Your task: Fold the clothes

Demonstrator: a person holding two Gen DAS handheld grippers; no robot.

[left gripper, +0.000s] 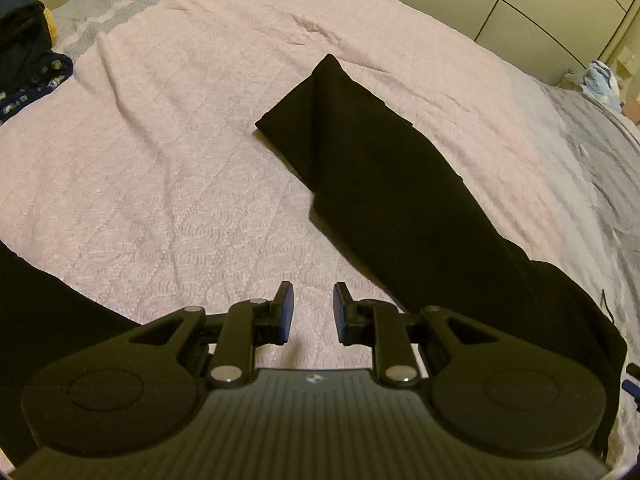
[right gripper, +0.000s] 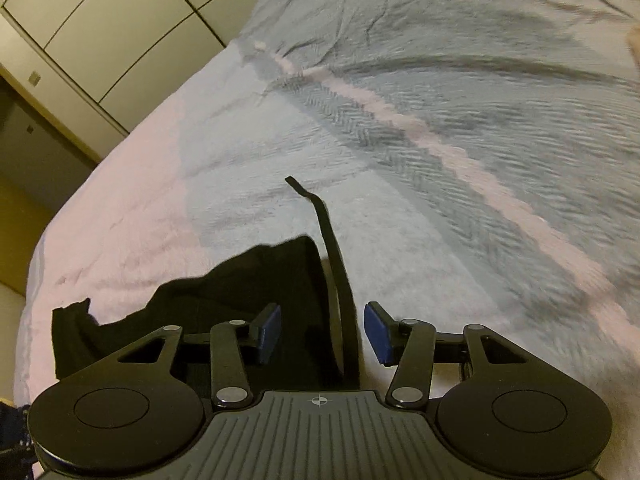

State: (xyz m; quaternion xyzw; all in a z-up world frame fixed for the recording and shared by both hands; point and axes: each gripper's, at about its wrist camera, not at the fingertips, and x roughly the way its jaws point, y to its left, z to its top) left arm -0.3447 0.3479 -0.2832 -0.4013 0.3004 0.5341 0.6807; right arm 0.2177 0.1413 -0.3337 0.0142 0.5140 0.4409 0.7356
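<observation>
Your left gripper (left gripper: 314, 312) has its jaws narrowly apart with nothing between them, hanging over bare pink bedspread (left gripper: 160, 184), just left of the black garment (left gripper: 384, 184). That garment runs as a long dark band from near the lower right of the left view up to a squared end mid-bed, looks like a trouser leg or a piece doubled lengthwise, can't tell which. More black cloth shows at the lower left edge, unclear if it's the same item. Your right gripper (right gripper: 322, 330) is spread wide, also empty, sitting over the bunched end of the black garment (right gripper: 240, 300); a thin black strap (right gripper: 340, 288) rises between the pads and trails out onto the grey-blue part of the cover (right gripper: 460, 80). Stage is ambiguous: band could be mid-fold or laid out waiting, so I won't call it. If you grip here, take the full thickness of cloth at an edge, not just the top layer, and keep that strap out of the bite or tuck it in, it will dangle and pull the fold crooked. Match both grippers on the same edge so the cloth stays taut and square. Bedspread is wrinkled and soft, so press low enough to catch cloth only, not the cover. Dark clothes pile (left gripper: 24, 40) sits far left, well apart.
</observation>
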